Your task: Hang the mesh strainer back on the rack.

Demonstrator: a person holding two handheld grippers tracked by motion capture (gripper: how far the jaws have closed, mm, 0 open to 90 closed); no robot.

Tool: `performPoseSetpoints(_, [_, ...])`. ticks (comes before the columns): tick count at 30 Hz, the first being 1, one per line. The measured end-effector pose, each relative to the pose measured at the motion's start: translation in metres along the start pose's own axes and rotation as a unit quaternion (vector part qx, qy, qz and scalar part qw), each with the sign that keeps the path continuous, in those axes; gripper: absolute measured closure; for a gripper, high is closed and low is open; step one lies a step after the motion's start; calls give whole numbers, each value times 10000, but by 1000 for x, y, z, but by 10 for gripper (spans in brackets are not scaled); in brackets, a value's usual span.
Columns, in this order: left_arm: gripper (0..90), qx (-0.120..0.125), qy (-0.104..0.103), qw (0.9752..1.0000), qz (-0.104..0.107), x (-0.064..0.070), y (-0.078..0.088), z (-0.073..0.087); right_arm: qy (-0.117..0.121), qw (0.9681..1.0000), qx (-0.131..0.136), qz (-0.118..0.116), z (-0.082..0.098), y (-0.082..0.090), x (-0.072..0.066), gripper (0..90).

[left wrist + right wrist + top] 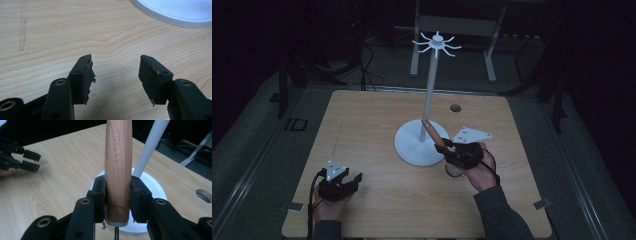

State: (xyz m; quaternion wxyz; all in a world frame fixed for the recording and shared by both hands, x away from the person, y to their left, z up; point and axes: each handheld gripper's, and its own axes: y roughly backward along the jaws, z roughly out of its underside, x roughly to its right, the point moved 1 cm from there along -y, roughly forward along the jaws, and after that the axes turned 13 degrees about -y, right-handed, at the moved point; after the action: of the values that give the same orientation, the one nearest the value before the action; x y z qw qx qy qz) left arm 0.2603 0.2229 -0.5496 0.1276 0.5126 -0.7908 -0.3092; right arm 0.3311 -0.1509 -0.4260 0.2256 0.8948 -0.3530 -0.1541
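high view, table: pale wood table (362, 130), round cable hole near the far edge, dark floor around
stand: white stand (430, 90) with round base (412, 147) near table centre, thin upright pole, ring of hooks (437, 43) at the top
left gripper: left gripper (343, 182) low over the near-left of the table, jaws apart, nothing between them (bare wood under them in the left gripper view)
right gripper: right gripper (117, 195) just right of the base, jaws clamped on a wooden handle
utensil: wooden handle (118, 165) stamped "kitchen tool", rising from the jaws toward the pole, free tip close beside it; metal shaft below the jaws, working end hidden under the hand
handling: likely stiff and light, smooth rounded wood that could twist in the pads; head-heavy if the hidden end is metal
hold: present grip near the handle's lower collar looks sound; best kept there, leaving the free tip clear
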Motion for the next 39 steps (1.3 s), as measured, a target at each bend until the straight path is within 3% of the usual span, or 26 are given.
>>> performPoseSetpoints(39, [448, 7, 1, 10000, -9, 0, 0, 0, -321, 9975, 632, -77, -29, 10, -3, 689])
